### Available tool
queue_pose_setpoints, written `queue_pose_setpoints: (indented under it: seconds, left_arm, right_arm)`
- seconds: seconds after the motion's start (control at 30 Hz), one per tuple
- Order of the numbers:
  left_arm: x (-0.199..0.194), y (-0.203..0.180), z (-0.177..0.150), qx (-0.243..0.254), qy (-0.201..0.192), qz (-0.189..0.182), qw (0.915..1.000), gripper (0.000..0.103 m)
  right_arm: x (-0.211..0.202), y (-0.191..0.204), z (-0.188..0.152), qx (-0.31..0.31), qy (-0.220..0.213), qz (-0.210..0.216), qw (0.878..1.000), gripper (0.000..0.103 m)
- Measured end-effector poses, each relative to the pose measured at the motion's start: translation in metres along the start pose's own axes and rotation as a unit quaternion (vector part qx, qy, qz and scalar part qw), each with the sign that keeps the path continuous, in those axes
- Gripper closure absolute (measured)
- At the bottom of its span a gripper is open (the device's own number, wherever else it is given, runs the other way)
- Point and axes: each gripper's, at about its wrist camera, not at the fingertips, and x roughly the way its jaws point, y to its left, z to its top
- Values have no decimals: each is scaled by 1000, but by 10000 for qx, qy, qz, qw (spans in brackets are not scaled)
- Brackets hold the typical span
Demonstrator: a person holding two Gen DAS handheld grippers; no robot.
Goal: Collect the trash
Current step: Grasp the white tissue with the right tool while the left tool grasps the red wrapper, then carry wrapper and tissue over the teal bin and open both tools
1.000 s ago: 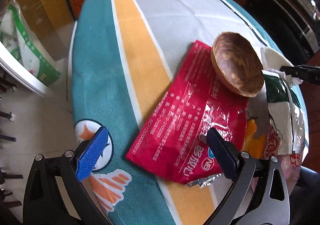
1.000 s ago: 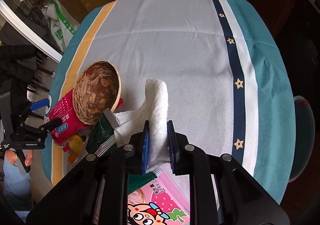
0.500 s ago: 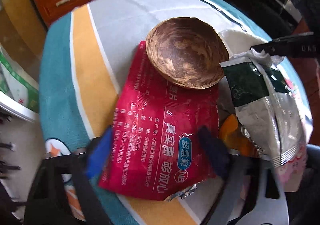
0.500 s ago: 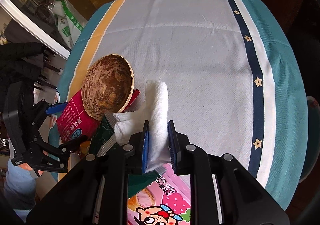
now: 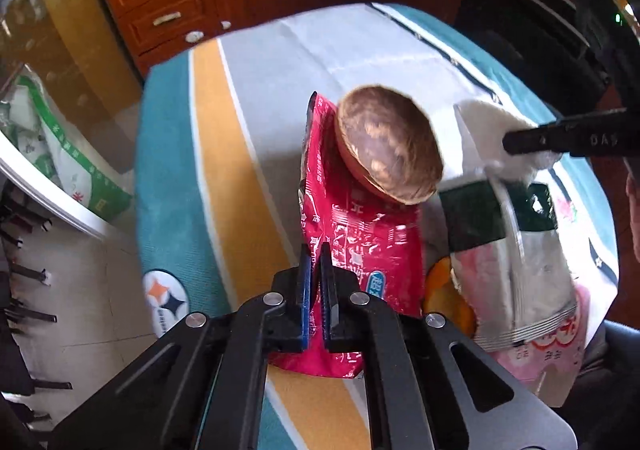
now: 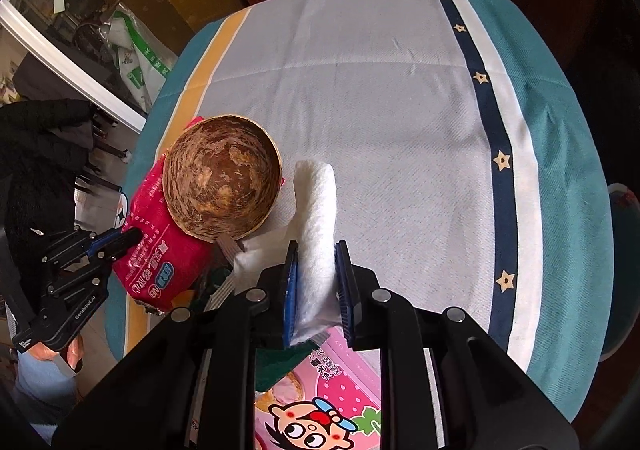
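My left gripper (image 5: 315,254) is shut on the near edge of a red snack wrapper (image 5: 356,238), which is folded upward on the table. A brown wooden bowl (image 5: 388,146) rests tilted on the wrapper's far end. My right gripper (image 6: 316,254) is shut on a rolled white paper towel (image 6: 318,210), just right of the bowl (image 6: 222,182). In the right wrist view the left gripper (image 6: 128,238) clamps the red wrapper (image 6: 160,250) at the table's left edge. A green and silver wrapper (image 5: 516,246) and a pink cartoon wrapper (image 6: 320,402) lie beside them.
The round table wears a striped cloth (image 6: 400,98) in teal, orange, white and navy. An orange peel (image 5: 444,298) lies between the wrappers. Wooden drawers (image 5: 168,10) stand behind the table. A green and white sack (image 5: 60,154) sits on the floor at left.
My left gripper has moved in and closed on the red wrapper, folding its edge up. My right gripper still holds the paper towel, almost unmoved.
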Motion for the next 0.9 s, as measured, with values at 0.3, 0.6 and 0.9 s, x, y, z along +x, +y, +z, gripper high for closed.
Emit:
queue_pose_setpoints:
  seconds: [0.3,0.6,0.9]
  left_arm:
    - [-60,2,9,-145,-564,354,9977,99]
    - [-96,-21,33,46,-938,401,9948,99]
    - [-96,-97,71,658,-1011,-180,9925,98]
  right_arm:
    - [-40,-4,-5,15,-522,157,9985,87]
    - [-78,-25,-20,204,-907,253,9953,87]
    - [-118,-68,-39,683,-1325,192,9886,87]
